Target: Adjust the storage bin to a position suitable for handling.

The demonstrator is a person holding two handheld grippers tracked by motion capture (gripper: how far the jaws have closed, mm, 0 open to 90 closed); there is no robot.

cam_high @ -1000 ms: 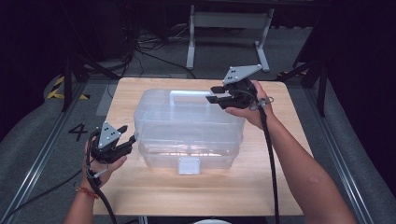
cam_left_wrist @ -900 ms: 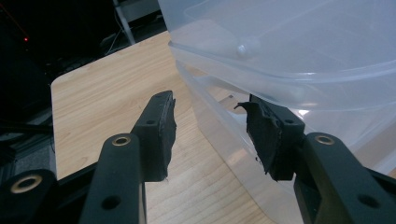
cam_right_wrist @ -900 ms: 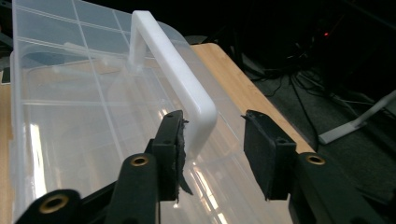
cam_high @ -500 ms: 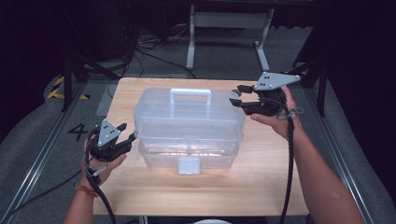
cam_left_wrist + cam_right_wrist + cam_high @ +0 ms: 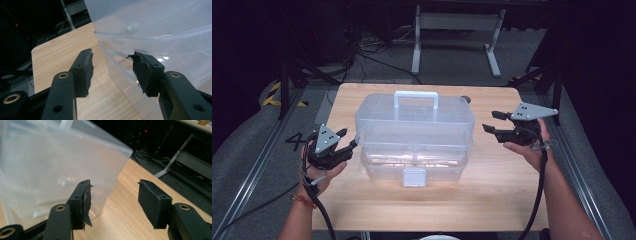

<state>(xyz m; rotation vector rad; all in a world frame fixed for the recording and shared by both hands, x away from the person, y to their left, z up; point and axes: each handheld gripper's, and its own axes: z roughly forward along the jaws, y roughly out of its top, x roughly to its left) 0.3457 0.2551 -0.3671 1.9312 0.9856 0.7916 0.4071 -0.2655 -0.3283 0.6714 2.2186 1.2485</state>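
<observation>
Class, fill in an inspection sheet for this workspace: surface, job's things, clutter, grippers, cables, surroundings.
Surface: wooden table, bare around the box.
Job's things: clear plastic box, mid-table, handle upright, front latch down.
Clutter: small dark thing behind the box, too small to tell.
Grippers: left gripper at the box's left end, jaws apart astride its edge; right gripper off the right end, jaws just opening, nothing between.
Cables: gripper cable trailing; floor cables.
Surroundings: dark room, metal stand.
</observation>
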